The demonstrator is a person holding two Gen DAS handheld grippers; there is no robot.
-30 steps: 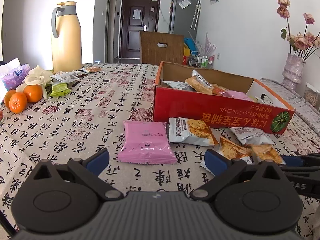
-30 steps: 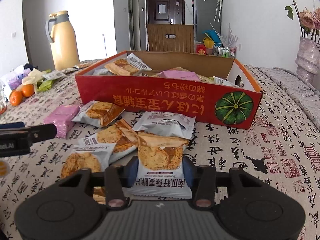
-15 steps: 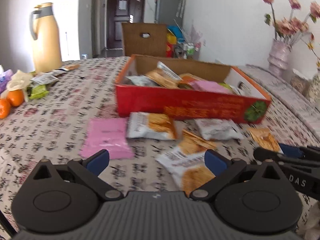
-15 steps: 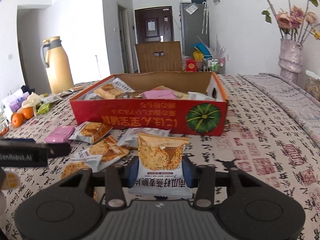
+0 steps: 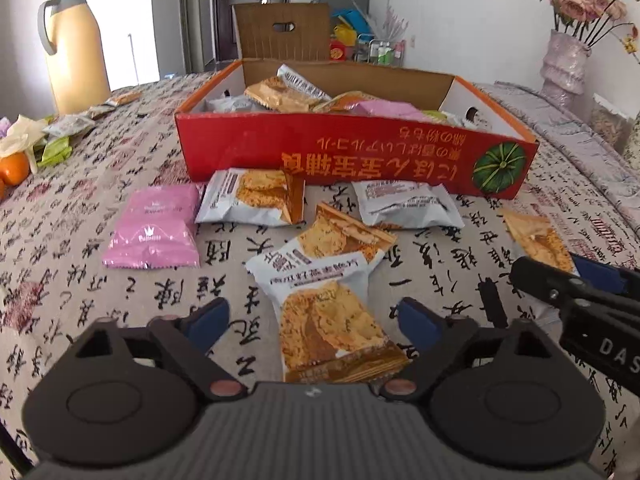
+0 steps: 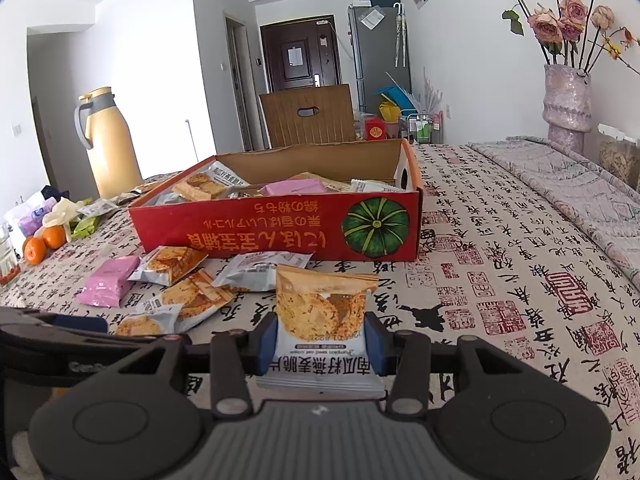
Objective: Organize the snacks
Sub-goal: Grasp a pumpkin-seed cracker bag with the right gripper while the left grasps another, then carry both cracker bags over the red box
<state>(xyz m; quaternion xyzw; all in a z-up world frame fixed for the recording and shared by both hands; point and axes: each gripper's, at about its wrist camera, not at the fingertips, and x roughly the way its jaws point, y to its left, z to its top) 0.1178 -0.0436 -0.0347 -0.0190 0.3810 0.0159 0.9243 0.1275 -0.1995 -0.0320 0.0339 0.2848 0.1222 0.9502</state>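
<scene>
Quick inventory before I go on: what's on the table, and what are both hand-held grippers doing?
Red box: one, mid-table, holding mixed snack packets.
Pink packet: one, loose, in front of the box's left end.
Cracker packets: four loose in front of the box, white and orange.
Thermos: one, yellow, far left.
Oranges: two, left edge.
Vase: one, pinkish, with roses, right.
Left hand-held gripper: jaws just closing, astride the nearest cracker packet, not gripping it.
Right hand-held gripper: shut on held cracker packet.

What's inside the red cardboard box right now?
The red box holds a heap of snack packets: orange-and-white cracker packets, a pink packet, grey-white ones. Whatever lies under that heap, and the box floor, is covered.
</scene>
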